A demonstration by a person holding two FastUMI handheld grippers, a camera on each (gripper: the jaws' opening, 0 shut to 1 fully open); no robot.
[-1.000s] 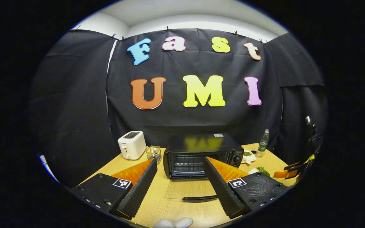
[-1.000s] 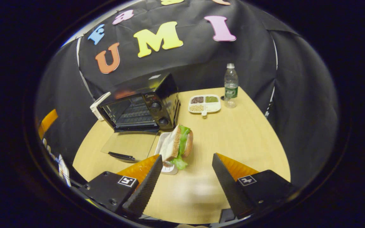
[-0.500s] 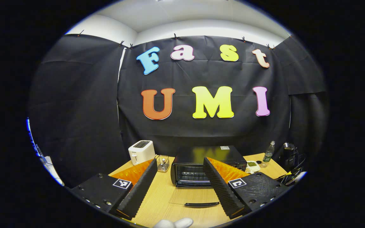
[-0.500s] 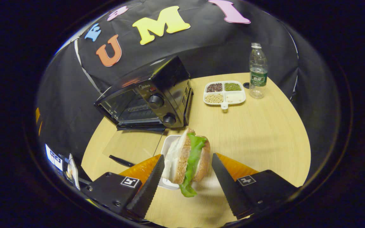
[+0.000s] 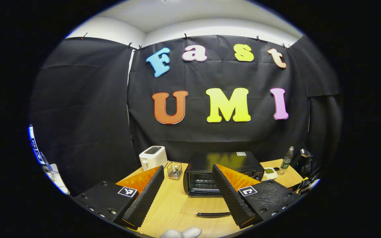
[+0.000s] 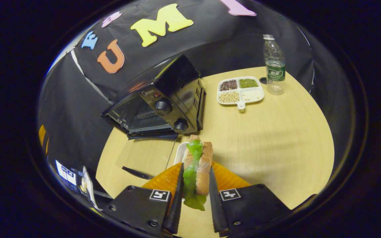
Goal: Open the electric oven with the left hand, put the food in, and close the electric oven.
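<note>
A black electric oven (image 5: 222, 172) (image 6: 164, 102) stands on the wooden table with its glass door (image 6: 141, 158) folded down flat, handle (image 5: 213, 214) toward me. In the left gripper view my left gripper (image 5: 189, 195) is open, held back from the oven with nothing between its fingers. In the right gripper view my right gripper (image 6: 193, 195) is shut on a sandwich (image 6: 197, 168) of brown bread and green lettuce, held on edge over a white plate (image 6: 179, 153) just right of the open door.
A white toaster (image 5: 152, 157) and a small wire basket (image 5: 174, 169) stand left of the oven. A divided white tray of beans (image 6: 240, 92) and a water bottle (image 6: 274, 66) sit at the table's far right. A gloved fingertip (image 5: 181, 232) shows at the bottom.
My right gripper moved in around the sandwich and shut on it. My left gripper drew back from the oven, which now looks smaller and farther.
</note>
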